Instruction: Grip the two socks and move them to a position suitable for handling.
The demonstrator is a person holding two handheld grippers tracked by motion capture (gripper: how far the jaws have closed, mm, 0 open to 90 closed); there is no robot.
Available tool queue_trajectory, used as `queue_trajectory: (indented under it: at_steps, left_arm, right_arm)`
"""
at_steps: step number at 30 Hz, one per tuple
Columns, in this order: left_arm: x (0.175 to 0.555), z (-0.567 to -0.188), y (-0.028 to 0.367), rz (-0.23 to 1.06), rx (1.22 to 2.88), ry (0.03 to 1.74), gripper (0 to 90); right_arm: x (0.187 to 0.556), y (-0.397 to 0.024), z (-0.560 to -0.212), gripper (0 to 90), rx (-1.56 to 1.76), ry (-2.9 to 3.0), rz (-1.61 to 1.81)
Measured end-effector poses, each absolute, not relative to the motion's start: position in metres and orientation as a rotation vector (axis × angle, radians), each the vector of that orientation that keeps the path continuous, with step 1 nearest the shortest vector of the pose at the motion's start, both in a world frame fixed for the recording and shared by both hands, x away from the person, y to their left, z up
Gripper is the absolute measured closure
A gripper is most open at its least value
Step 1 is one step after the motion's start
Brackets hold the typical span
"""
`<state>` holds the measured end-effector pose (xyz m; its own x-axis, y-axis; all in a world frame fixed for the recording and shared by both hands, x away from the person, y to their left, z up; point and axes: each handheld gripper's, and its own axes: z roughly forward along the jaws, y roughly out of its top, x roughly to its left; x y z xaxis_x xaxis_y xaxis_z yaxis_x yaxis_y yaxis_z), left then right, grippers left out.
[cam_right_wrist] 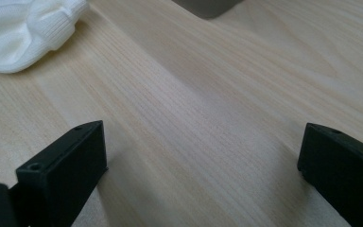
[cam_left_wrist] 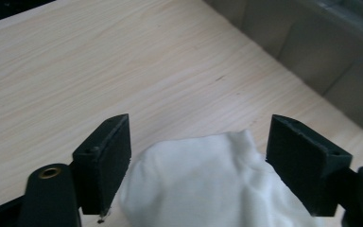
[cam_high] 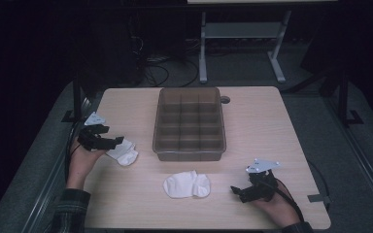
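From the high view, a wooden table is seen carrying a translucent grey divided bin set toward the far edge, at the middle. A white sock lies near the table's left edge, just left of the bin's near-left corner, and a second white sock lies toward the near edge, in front of the bin. The left gripper is held at the first sock, its jaws reaching over it; the right gripper rests low near the near-right corner, well apart from either sock.

In the left gripper view, the sock is seen bunched between the parted jaws, the cloth near or touching the pads but not yet pinched. The step in hand is judged to be the grasp of this sock, presumably for placing in a compartment of the bin; closure of the jaws is called for next, then a lift.

In the right gripper view, the jaws are spread wide over bare table and nothing is held; the second sock lies ahead.

No brand, label or writing can be read.
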<state>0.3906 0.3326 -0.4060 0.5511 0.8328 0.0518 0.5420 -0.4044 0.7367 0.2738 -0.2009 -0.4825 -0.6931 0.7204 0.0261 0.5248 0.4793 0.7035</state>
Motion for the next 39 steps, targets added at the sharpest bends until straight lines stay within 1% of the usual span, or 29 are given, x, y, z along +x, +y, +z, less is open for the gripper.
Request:
queue_trajectory:
  at_steps: [2,7,10,13,20,22,26,32,35,39]
  left_arm:
    - [0.394,-0.409,0.337,0.551,2.099,1.117,25.3]
    - [0.401,-0.416,0.350,0.567,2.098,1.169,34.9]
    - [0.405,-0.422,0.356,0.578,2.096,1.205,38.3]
    - [0.408,-0.425,0.360,0.587,2.097,1.234,38.7]
    - [0.415,-0.441,0.369,0.553,2.124,1.309,38.9]
    - [0.415,-0.444,0.370,0.569,2.128,1.318,39.0]
    - [0.415,-0.450,0.372,0.564,2.138,1.336,43.6]
    - [0.414,-0.455,0.372,0.558,2.158,1.332,46.0]
    - [0.414,-0.457,0.372,0.553,2.146,1.327,51.0]
    - [0.413,-0.457,0.372,0.499,2.144,1.306,63.0]
  right_arm:
    - [0.274,-0.201,-0.483,1.4,1.060,2.456,1.026]
    - [0.274,-0.201,-0.482,1.4,1.060,2.457,1.027]
    - [0.274,-0.201,-0.482,1.4,1.059,2.457,1.027]
    - [0.274,-0.201,-0.482,1.4,1.059,2.456,1.026]
    - [0.274,-0.201,-0.482,1.4,1.056,2.459,1.026]
    - [0.274,-0.201,-0.482,1.4,1.055,2.460,1.026]
    - [0.274,-0.201,-0.482,1.4,1.054,2.459,1.026]
    - [0.274,-0.201,-0.482,1.4,1.055,2.460,1.026]
    - [0.274,-0.201,-0.482,1.4,1.054,2.460,1.027]
    - [0.274,-0.201,-0.482,1.4,1.054,2.460,1.026]
